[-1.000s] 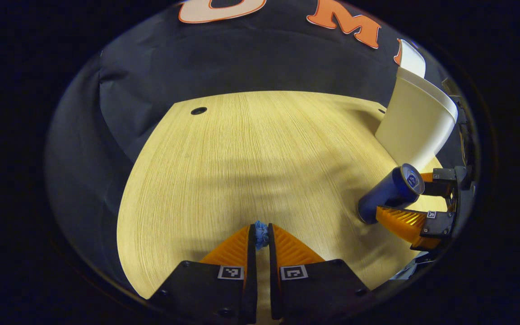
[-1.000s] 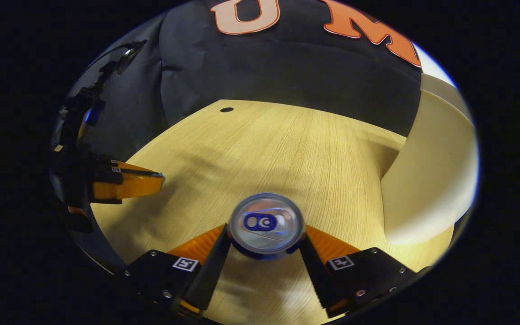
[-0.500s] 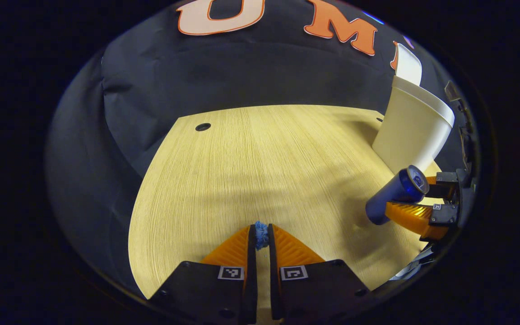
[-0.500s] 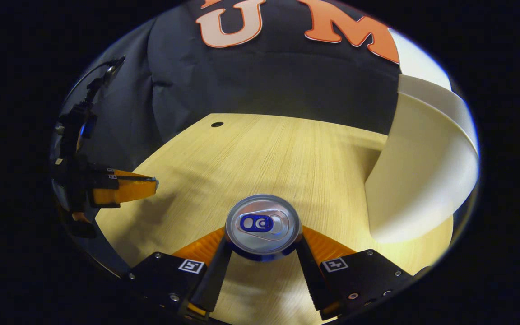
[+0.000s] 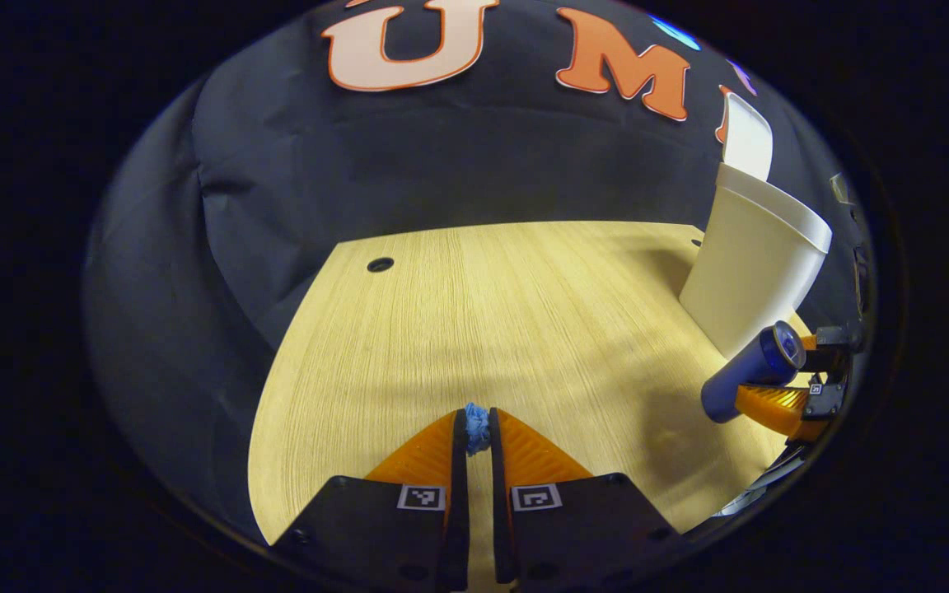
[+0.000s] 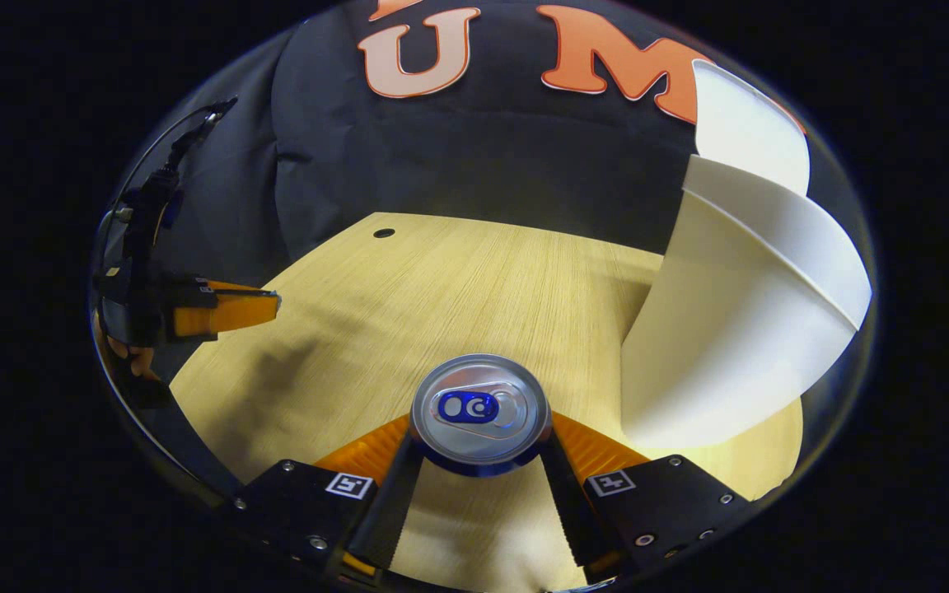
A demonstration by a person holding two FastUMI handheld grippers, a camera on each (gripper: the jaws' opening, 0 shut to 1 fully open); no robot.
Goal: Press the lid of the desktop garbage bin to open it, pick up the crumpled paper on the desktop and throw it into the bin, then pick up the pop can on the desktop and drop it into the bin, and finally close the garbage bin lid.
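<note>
The blue pop can (image 6: 481, 403) hangs above the table with my right gripper (image 6: 481, 432) shut on its sides, its silver top facing the camera. Close on the right stands the white garbage bin (image 6: 722, 329), its lid (image 6: 750, 132) tipped up and open. In the left gripper view the same can (image 5: 746, 371) shows tilted in the right gripper (image 5: 775, 383), in front of the bin (image 5: 750, 263). My left gripper (image 5: 476, 418) is shut over the near table edge, with a tiny blue scrap (image 5: 476, 428) at its tips. The left gripper (image 6: 231, 309) also shows far left in the right gripper view.
The wooden table (image 5: 483, 329) has a small round cable hole (image 5: 380, 264) at its far left. Black cloth wall stands behind the table and the bin. A hand (image 6: 124, 350) holds the left gripper at the table's left edge.
The right gripper has lifted the can higher and closer to the bin, whose open lid now shows more fully. The left gripper has drawn back and up a little, staying shut.
</note>
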